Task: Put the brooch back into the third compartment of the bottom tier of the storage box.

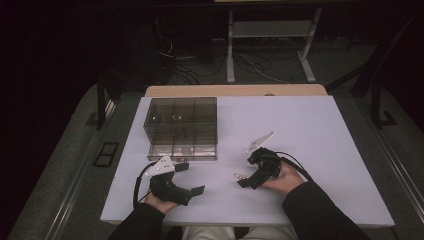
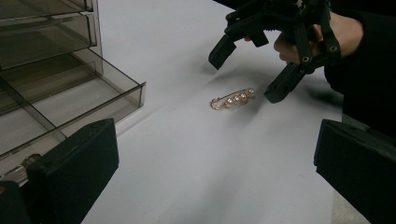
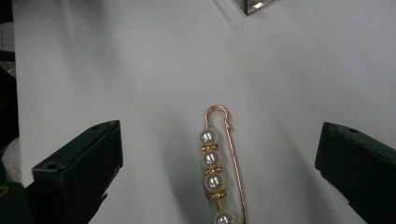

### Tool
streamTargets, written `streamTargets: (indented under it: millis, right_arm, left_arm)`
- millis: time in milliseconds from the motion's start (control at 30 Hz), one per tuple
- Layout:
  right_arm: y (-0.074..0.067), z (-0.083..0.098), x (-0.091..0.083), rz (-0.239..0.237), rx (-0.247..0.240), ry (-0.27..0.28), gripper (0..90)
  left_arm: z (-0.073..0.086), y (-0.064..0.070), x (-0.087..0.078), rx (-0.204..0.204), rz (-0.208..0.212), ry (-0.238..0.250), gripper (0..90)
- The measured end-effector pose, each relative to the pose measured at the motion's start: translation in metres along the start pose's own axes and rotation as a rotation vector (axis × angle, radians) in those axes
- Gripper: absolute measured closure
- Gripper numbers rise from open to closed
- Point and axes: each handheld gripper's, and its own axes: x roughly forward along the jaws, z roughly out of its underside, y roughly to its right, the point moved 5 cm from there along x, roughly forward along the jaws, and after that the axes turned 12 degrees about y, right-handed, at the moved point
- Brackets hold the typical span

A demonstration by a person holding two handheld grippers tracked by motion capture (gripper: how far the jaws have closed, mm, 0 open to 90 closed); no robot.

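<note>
The pearl pin [image 3: 218, 173] lies flat on the white tabletop [image 1: 320, 145], between the spread jaws of the right gripper [image 2: 245, 70], untouched. The left gripper [image 1: 187, 177] is also open and holds nothing, near the smoked plastic organizer box [image 1: 181, 127].

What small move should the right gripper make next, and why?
Probably lower and close on the pin. The right gripper is open, its jaws either side of the pin, which lies flat on the table, untouched.
</note>
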Motion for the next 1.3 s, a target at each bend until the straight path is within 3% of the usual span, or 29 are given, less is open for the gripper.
streamTargets:
  millis: [100, 233, 333, 833, 1300]
  right_arm:
    - [0.0014, 0.0003, 0.0018, 0.010, -0.006, 0.002, 0.5]
    - [0.0020, 0.0002, 0.0013, 0.008, -0.024, 0.003, 14.2]
    - [0.0025, 0.0011, 0.0016, 0.015, -0.062, -0.010, 19.9]
    - [-0.0006, 0.0046, 0.0040, 0.006, -0.128, -0.060, 50.3]
    - [-0.0010, 0.0052, 0.0030, 0.017, -0.169, -0.074, 67.7]
  left_arm:
    - [0.0000, -0.0001, -0.0001, 0.000, 0.000, 0.000, 0.0]
    - [0.0001, -0.0001, 0.0000, 0.001, -0.001, -0.001, 0.0]
    - [0.0000, -0.0001, 0.0002, 0.004, -0.002, 0.001, 0.0]
    - [0.0003, -0.0003, 0.0007, 0.005, -0.003, -0.002, 0.0]
    - [0.0005, -0.0001, 0.0010, 0.005, -0.002, -0.003, 0.0]
